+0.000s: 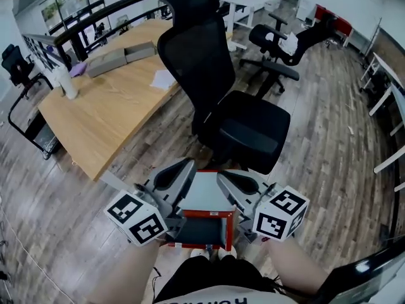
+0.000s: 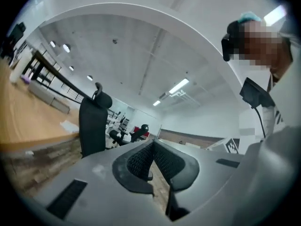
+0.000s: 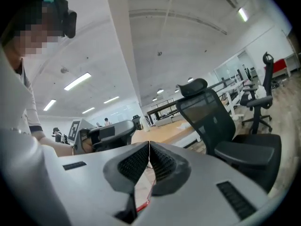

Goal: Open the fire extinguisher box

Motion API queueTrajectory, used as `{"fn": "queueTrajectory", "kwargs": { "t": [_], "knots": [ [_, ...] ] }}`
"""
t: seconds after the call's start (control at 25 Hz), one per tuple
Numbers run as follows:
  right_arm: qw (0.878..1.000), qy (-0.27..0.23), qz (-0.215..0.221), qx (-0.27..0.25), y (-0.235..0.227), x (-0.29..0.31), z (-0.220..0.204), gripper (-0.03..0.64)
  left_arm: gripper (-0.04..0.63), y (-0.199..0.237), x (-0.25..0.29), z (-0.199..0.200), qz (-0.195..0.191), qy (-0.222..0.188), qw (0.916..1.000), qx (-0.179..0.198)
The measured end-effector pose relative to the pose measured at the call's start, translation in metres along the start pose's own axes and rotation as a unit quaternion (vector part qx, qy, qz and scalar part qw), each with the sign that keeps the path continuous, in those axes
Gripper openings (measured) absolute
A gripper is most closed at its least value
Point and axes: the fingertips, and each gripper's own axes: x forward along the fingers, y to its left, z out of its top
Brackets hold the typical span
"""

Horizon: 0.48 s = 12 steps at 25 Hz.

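**Head view.** You hold the left gripper and the right gripper side by side in front of your body. Each gripper's marker cube is nearest you, and the jaw tips lean toward each other. The fire extinguisher box sits on the plank floor below the two grippers and between them. Its pale top shows in the gap between them, and its red-framed dark front panel lies under the cubes, close to your feet. Whether that panel is open cannot be told. Beyond the jaw tips stands a black office chair. A wooden table lies beyond the left gripper, on its outer side.

**Left gripper view.** The left gripper has its jaws closed tip to tip, the ribbed pads meeting with nothing between them. The jaws point out level across the room. The office chair stands ahead to their left, with the table further left.

**Right gripper view.** The right gripper is likewise closed on nothing, its pads touching at the tips. A sliver of the box's red edge shows beneath the jaws. The left gripper lies just beside them on the left. The office chair stands ahead to the right, and the table lies past the tips.
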Motion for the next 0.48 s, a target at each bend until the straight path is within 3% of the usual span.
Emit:
{"fn": "queueTrajectory", "kwargs": {
  "t": [0.08, 0.2, 0.32, 0.48],
  "knots": [
    [0.999, -0.019, 0.002, -0.029, 0.017, -0.009, 0.024, 0.011, 0.006, -0.020, -0.009, 0.017, -0.009, 0.004, 0.9992, 0.038],
    [0.996, -0.024, 0.018, -0.078, 0.049, -0.022, 0.048, 0.011, 0.008, -0.053, -0.024, 0.035, -0.036, 0.004, 0.9976, 0.059],
    [0.992, -0.015, 0.047, -0.115, 0.081, -0.039, 0.054, 0.011, 0.008, -0.091, -0.044, 0.050, -0.056, -0.009, 0.9950, 0.081],
    [0.988, -0.005, 0.086, -0.130, 0.105, -0.064, 0.047, 0.011, 0.008, -0.134, -0.063, 0.057, -0.049, -0.026, 0.9866, 0.153]
  ]
}}
